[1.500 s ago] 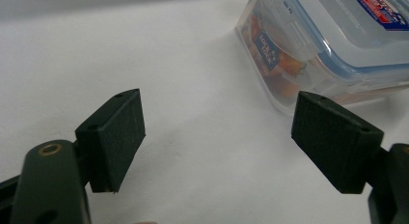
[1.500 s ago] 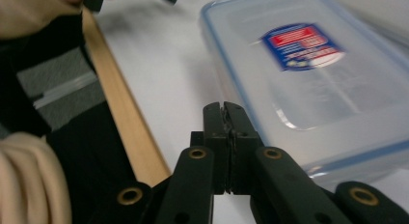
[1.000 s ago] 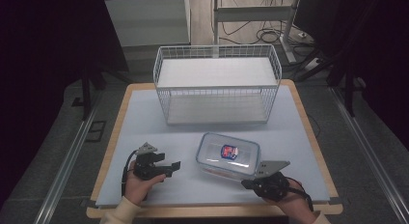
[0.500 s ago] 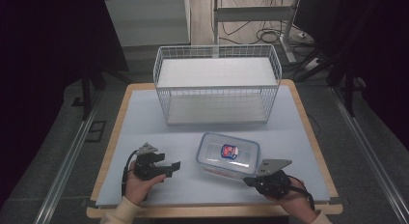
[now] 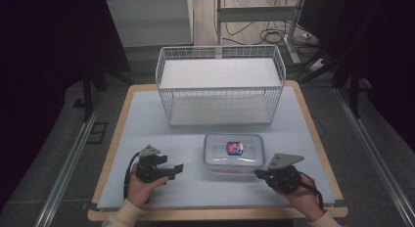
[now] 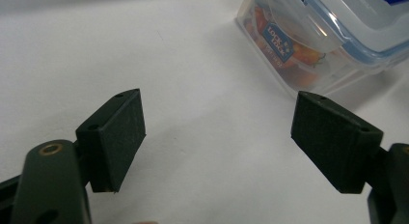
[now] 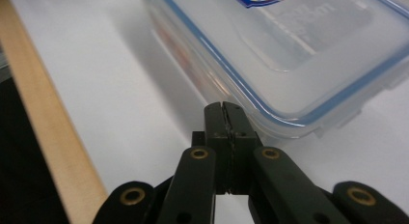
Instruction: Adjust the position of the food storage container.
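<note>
Clear plastic, blue-rimmed and rectangular, the lidded box (image 5: pixel 233 154) sits mid-table before the white wire basket (image 5: pixel 219 85). Your right gripper (image 5: pixel 258 173), jaws pressed together and empty, has edged up to the box's near corner. Your left gripper (image 5: pixel 179 167) stays put, its jaws spread wide.

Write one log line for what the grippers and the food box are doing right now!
left gripper: open, holding nothing | right gripper: shut, tips at box corner | food box: lid on, on table | wire basket: behind box

white wire basket (image 5: pixel 220 92); pale table (image 5: pixel 147 124)
</note>
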A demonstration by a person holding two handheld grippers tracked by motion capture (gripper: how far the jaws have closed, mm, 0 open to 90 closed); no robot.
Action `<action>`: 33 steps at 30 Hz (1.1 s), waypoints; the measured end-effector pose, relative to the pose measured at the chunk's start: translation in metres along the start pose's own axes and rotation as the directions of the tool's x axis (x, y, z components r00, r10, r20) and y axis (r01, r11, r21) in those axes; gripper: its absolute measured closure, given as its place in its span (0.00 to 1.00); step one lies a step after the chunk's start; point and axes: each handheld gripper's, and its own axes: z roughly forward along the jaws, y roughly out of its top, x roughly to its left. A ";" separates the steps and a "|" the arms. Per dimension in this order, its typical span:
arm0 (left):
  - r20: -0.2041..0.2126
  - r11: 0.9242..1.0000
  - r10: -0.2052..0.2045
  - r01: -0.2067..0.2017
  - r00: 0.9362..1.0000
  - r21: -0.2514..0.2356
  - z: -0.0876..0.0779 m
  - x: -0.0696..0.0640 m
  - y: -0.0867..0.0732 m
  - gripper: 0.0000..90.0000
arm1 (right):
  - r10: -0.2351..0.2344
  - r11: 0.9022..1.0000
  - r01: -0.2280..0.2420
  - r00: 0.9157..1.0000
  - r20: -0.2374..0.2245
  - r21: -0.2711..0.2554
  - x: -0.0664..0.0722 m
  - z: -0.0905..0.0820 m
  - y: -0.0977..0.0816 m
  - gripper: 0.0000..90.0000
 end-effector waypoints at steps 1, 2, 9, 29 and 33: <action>-0.001 1.000 0.000 0.000 1.000 0.001 0.000 0.000 0.000 0.21 | 0.003 1.000 -0.003 1.000 0.007 -0.001 -0.002 0.000 0.000 1.00; -0.002 1.000 0.000 0.000 1.000 0.001 0.000 0.000 0.000 0.21 | 0.008 1.000 -0.008 1.000 0.012 -0.004 -0.004 0.001 0.000 1.00; -0.002 1.000 -0.003 0.003 1.000 0.002 0.000 0.000 0.000 0.21 | 0.031 0.999 -0.031 0.999 0.013 -0.012 -0.010 0.003 0.000 1.00; 0.003 0.999 -0.013 0.013 1.000 -0.031 -0.006 -0.001 0.006 0.21 | 0.251 0.962 -0.238 0.964 0.086 -0.136 -0.076 -0.020 0.016 1.00; 0.001 1.000 -0.013 0.013 1.000 -0.024 -0.004 -0.001 0.006 0.21 | 0.278 0.957 -0.269 0.956 0.087 -0.108 -0.082 -0.016 0.006 1.00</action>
